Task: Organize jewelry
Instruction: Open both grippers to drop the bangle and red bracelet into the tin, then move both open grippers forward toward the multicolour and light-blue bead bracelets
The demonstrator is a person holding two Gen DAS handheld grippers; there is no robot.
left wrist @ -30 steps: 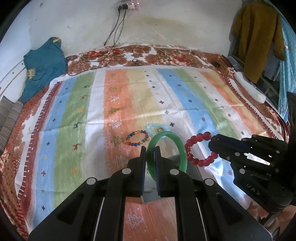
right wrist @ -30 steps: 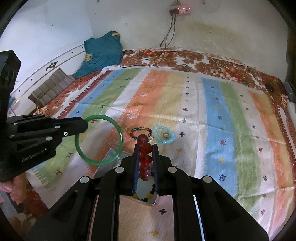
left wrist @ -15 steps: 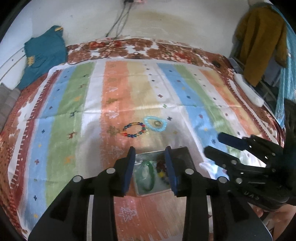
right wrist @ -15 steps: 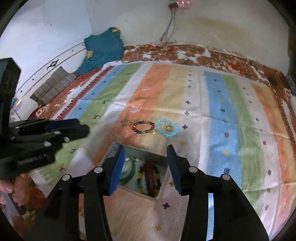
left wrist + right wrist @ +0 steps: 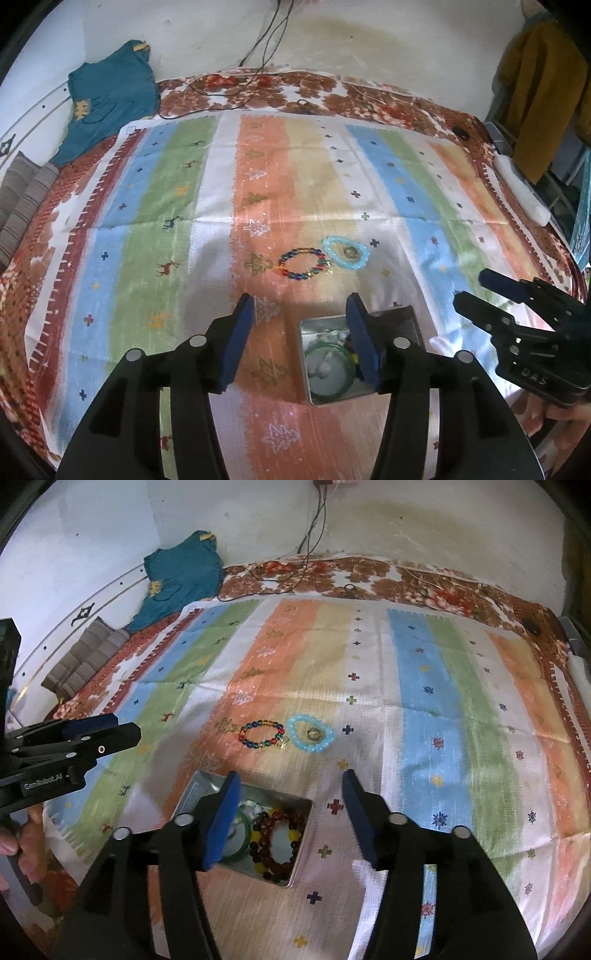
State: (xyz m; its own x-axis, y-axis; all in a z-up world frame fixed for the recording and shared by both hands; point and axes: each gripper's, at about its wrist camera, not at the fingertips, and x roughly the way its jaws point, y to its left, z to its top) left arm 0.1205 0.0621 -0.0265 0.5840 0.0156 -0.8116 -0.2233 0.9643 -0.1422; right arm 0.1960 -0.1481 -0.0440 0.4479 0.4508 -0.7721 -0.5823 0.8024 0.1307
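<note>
Both tools are hovering over a striped cloth (image 5: pixel 417 672) spread on a bed. The left tool (image 5: pixel 301 314) is spreading its jaws, nothing between them; the right tool (image 5: pixel 290 786) is spreading too, also empty. A metal tin (image 5: pixel 301 853) is lying on the cloth below them, holding a green bangle (image 5: pixel 332 365) and a dark red bead bracelet (image 5: pixel 273 845). At about 12 o'clock from the tin, a multicoloured bracelet (image 5: pixel 260 734) is resting on the cloth, and touching it at its 3 o'clock is a pale blue bracelet (image 5: pixel 295 734) ringing a small ring (image 5: pixel 314 733).
</note>
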